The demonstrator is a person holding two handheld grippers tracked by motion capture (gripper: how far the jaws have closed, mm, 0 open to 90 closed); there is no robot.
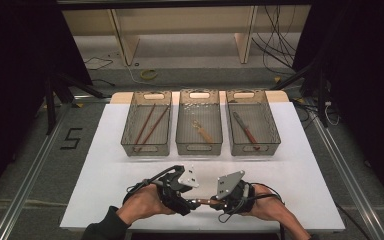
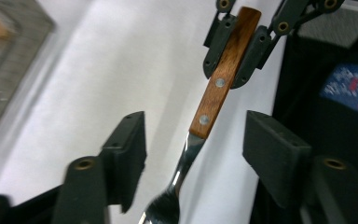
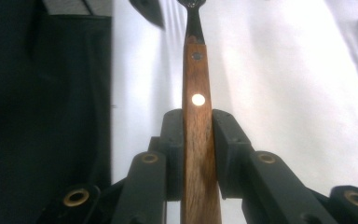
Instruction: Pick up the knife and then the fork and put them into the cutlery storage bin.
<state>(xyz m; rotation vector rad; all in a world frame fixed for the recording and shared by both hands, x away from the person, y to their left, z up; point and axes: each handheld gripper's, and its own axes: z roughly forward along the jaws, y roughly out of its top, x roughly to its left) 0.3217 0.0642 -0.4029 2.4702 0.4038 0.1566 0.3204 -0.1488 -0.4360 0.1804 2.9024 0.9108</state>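
Left tongs: near the front edge of the white worktop, left of centre; in the left gripper view the jaws stand well apart on either side of the fork's neck, touching nothing.

Fork: a wood-handled steel fork with two rivets, held level between the two grippers just above the worktop's front edge. Its prongs point toward the left tongs and its handle end sits in the right tongs.

Right tongs: near the front edge, right of centre; clamped together on the far end of the brown handle, pads flat against both sides.

Handling: I judge it light and rigid, so it will not sag when held by one end. The wood offers a better bite than the polished neck, which looks slippery. A second hold would best go on the handle near the rivets, not on the prongs.

Left basket: a grey wire-mesh tray toward the back-left of the worktop; it holds long, thin reddish-brown sticks, probably chopsticks, lying lengthwise.

Middle basket: a matching mesh tray; one small piece of cutlery with a pale wooden handle lies in it, its type too small to tell.

Right basket: a third mesh tray toward the back-right; it holds a red-brown-handled utensil with a metal blade, seemingly a knife.
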